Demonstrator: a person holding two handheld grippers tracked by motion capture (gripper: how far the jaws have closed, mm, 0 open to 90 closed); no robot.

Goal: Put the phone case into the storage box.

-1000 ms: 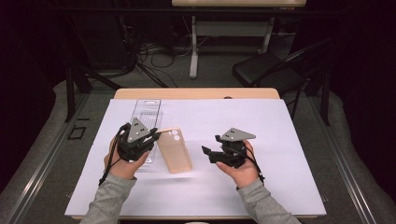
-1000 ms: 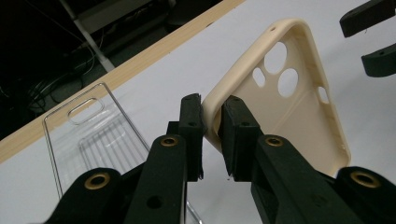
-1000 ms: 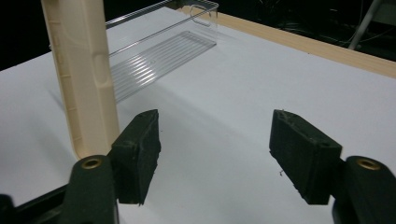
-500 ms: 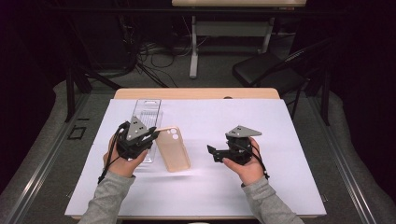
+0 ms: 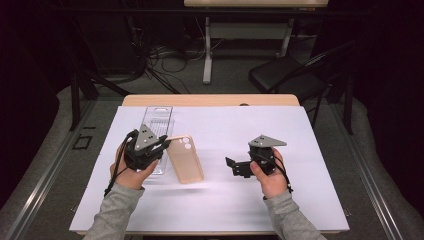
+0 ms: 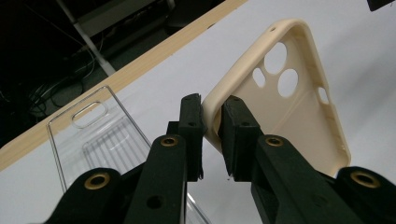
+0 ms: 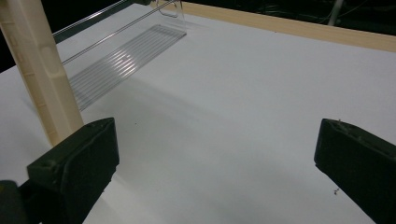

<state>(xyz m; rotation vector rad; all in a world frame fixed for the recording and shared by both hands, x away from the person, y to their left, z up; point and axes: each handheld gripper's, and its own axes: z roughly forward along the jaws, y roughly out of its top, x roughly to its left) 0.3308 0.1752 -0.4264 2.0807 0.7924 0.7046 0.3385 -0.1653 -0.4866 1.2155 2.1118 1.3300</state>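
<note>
The left gripper pinches the phone case by 1 corner rim (light, bendy, likely slippery); right gripper has just opened, jaws empty, beside the case.

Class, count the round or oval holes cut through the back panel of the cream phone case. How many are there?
3, all in the upper corner of the phone case: two larger round holes, one above the other, and one small oval hole beside them.
</note>
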